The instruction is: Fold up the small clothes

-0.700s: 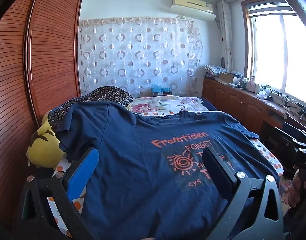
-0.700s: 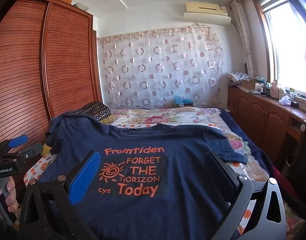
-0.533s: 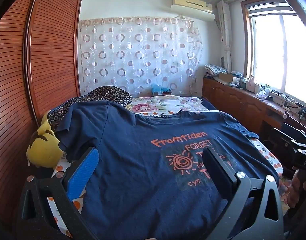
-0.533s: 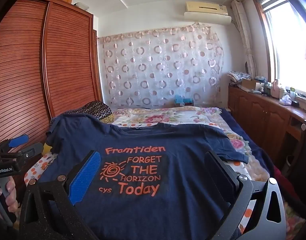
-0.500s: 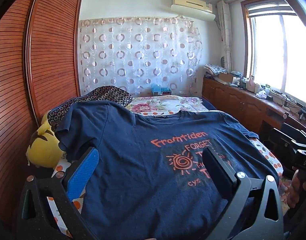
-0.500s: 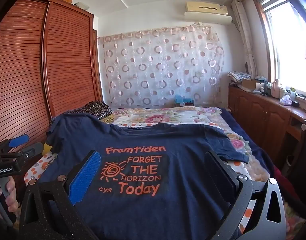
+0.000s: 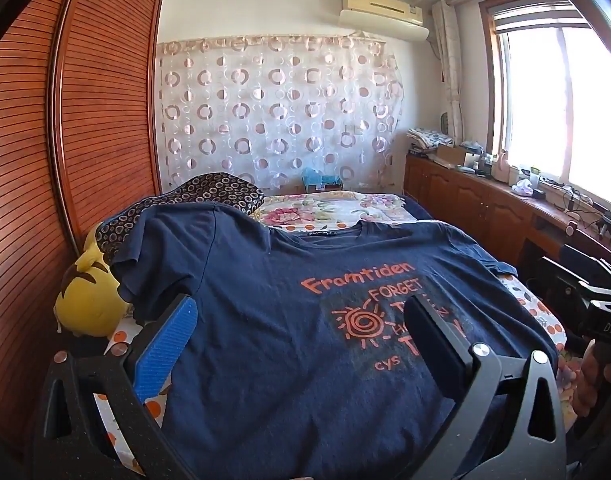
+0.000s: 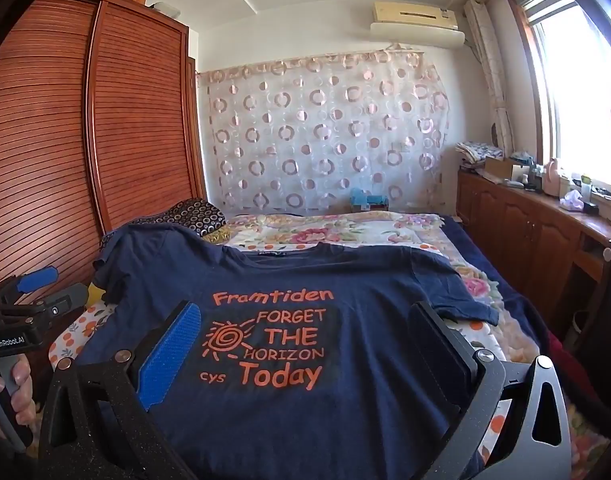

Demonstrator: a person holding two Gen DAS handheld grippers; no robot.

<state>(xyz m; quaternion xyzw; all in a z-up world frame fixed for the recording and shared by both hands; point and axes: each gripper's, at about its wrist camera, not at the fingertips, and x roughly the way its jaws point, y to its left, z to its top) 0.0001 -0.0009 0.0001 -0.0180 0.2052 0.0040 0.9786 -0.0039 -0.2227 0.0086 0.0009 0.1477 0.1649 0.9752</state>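
A navy T-shirt (image 7: 273,304) with orange print lies spread flat, front up, on the bed, collar away from me; it also shows in the right wrist view (image 8: 345,292). Its left sleeve drapes over a pillow. My left gripper (image 7: 301,320) hovers open and empty above the shirt's near left part. My right gripper (image 8: 305,328) hovers open and empty above the near right part. Each gripper body shows at the edge of the other's view, the left gripper (image 8: 29,288) and the right gripper (image 7: 585,292), both hand-held.
A yellow plush toy (image 7: 89,300) and a ring-patterned pillow (image 7: 209,192) lie at the bed's left by the wooden wardrobe (image 7: 65,140). A floral quilt (image 8: 345,228) covers the far bed. A cluttered wooden cabinet (image 8: 545,224) runs along the right under the window.
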